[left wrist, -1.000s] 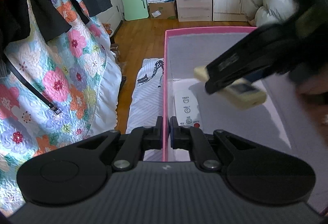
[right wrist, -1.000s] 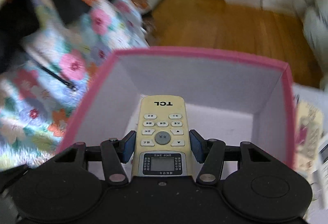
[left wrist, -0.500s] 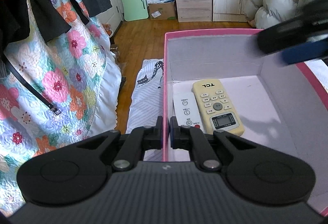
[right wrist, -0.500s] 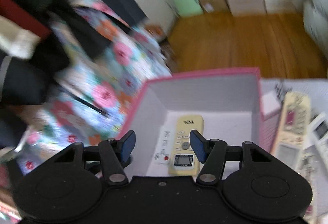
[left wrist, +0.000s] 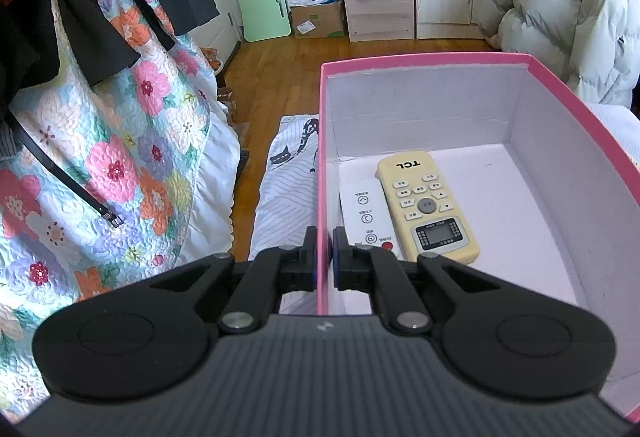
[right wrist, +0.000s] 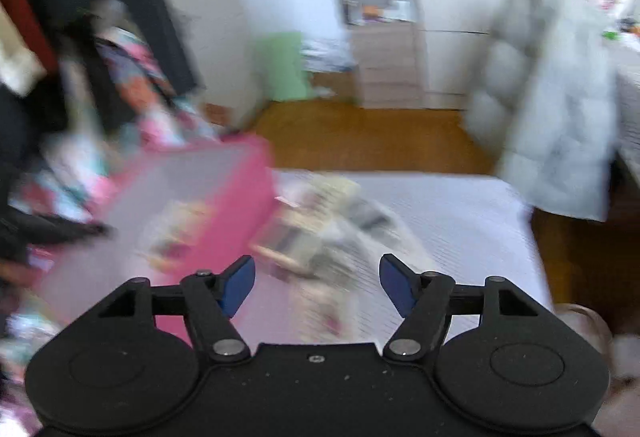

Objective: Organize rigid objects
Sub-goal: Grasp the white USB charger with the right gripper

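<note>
Two remotes (left wrist: 428, 209) lie inside the pink box (left wrist: 420, 59), whose wall the left gripper (left wrist: 324, 261) pinches, while the empty right gripper (right wrist: 316, 285) is opening above more remotes (right wrist: 312, 233) just beside it.

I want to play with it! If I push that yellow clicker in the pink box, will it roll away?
Probably not: the yellow remote looks flat and boxy, lying face up on the pink box floor, so it should slide. It looks like stiff plastic, likely light. It touches the white remote, so a sideways push may shove that too.
</note>
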`<state>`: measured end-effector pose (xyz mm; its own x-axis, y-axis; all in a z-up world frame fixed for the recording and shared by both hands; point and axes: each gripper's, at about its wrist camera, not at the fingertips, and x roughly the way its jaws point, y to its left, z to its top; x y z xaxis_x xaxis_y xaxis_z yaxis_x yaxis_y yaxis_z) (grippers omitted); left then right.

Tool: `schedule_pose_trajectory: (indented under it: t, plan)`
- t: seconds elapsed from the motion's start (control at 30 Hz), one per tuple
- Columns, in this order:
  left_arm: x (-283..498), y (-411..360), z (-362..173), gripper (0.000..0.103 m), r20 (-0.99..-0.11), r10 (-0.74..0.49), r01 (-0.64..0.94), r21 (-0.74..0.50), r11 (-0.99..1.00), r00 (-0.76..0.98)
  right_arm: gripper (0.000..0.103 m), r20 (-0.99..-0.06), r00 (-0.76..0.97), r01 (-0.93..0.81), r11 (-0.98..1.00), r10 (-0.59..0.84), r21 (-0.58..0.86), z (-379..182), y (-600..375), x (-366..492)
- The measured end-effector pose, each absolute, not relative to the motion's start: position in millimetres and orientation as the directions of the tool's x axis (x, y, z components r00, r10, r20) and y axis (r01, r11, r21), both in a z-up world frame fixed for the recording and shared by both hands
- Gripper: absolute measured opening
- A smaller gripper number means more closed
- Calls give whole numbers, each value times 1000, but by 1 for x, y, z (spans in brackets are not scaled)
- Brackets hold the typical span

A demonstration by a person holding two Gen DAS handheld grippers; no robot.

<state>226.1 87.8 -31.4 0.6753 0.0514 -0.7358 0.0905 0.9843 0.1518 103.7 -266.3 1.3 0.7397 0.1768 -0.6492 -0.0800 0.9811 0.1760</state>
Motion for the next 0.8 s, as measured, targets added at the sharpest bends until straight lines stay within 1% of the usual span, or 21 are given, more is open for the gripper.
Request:
schedule_pose_trajectory:
  t: [0.03,0.13,0.23,0.37,0.53,0.6,0.67,0.7,0.73,0.77,0.8]
  plan:
    - [226,88,-32,6,-735,52,90,152,984,676,74,-655,739,-65,984,157,163,-9,-271,100]
    - [226,88,-32,6,-736,51,89,150,985,675,74,-694,701,-51,983,162,177,-34,-282,96]
    - [226,87,-32,6,-736,50,92,152,984,676,74,-720,678,-58,987,151,152,-43,-276,97]
    - [226,87,-32,6,-736,51,91,153,984,675,74,-729,663,-105,985,169,134,-47,-263,106]
    - [226,85,-33,6,-734,52,105,167,980,677,75,-771,634,-115,993,56,-22,-67,-255,99]
    - [226,84,-32,6,-734,59,107,177,978,676,74,-794,606,-92,996,47,-11,-78,-261,100]
    - [227,84,-32,6,-734,60,106,177,978,676,70,-789,611,-35,998,62,52,-84,-273,99]
    - [227,84,-32,6,-735,61,104,178,979,676,67,-778,625,-20,998,61,63,-84,-276,98]
    - [227,84,-32,6,-735,61,104,178,979,675,62,-773,631,-19,998,64,67,-84,-277,97]
    - [227,84,-32,6,-735,60,106,177,978,675,60,-769,636,-21,998,63,65,-83,-277,96]
    - [227,84,-32,6,-735,61,104,177,979,675,60,-766,640,-18,998,58,60,-81,-277,96]
